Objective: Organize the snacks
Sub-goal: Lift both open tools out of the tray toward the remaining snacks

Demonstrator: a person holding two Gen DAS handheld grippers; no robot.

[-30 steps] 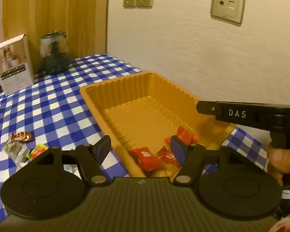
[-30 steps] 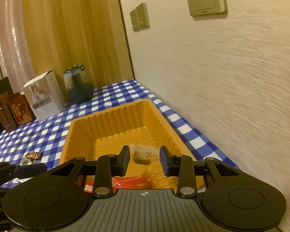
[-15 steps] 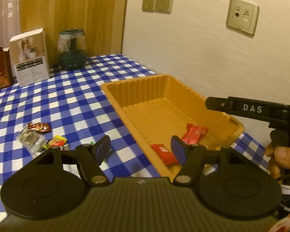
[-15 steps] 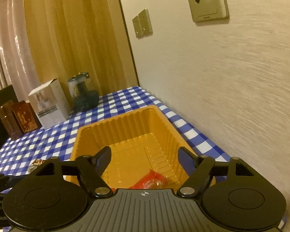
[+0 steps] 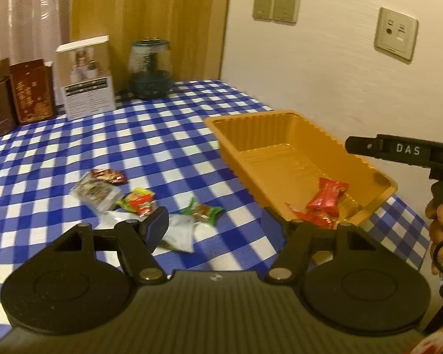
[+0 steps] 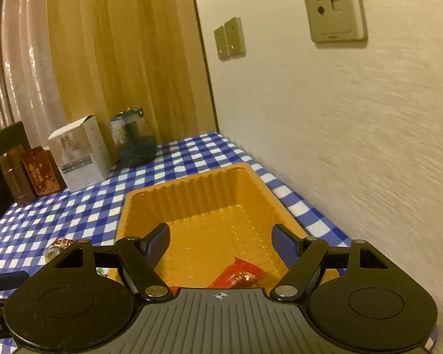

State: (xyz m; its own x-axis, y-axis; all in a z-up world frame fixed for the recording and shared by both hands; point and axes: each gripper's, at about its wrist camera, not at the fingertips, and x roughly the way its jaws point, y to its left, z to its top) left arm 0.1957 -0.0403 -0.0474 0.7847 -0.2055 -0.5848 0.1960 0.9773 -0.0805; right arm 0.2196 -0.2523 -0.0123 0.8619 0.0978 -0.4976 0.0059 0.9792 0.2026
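Observation:
An orange plastic tray (image 5: pixel 366 165) sits on the blue checked cloth by the wall, with red candies (image 5: pixel 326 196) at its near end. Loose snacks lie left of it: a brown-red packet (image 5: pixel 107 175), a clear packet (image 5: pixel 94 191), a yellow-red packet (image 5: pixel 138 202), a green packet (image 5: pixel 205 211) and a white packet (image 5: pixel 178 233). My left gripper (image 5: pixel 214 224) hangs open just above the white and green packets, holding nothing. My right gripper (image 6: pixel 221 240) is open over the tray (image 6: pixel 127 206), above a red candy (image 6: pixel 236 274). Its body (image 5: pixel 398 150) and a hand (image 5: pixel 441 221) show at the right.
At the back of the table stand a white box (image 5: pixel 85 76), a glass jar (image 5: pixel 150 67) and brown tins (image 5: pixel 14 94). The wall with sockets (image 5: pixel 395 34) runs close along the tray's far side. A curtain hangs behind the table.
My right gripper opened and let go of a brownish snack, which is no longer between its fingers. My left gripper swung left from the tray's near end to over the loose snacks.

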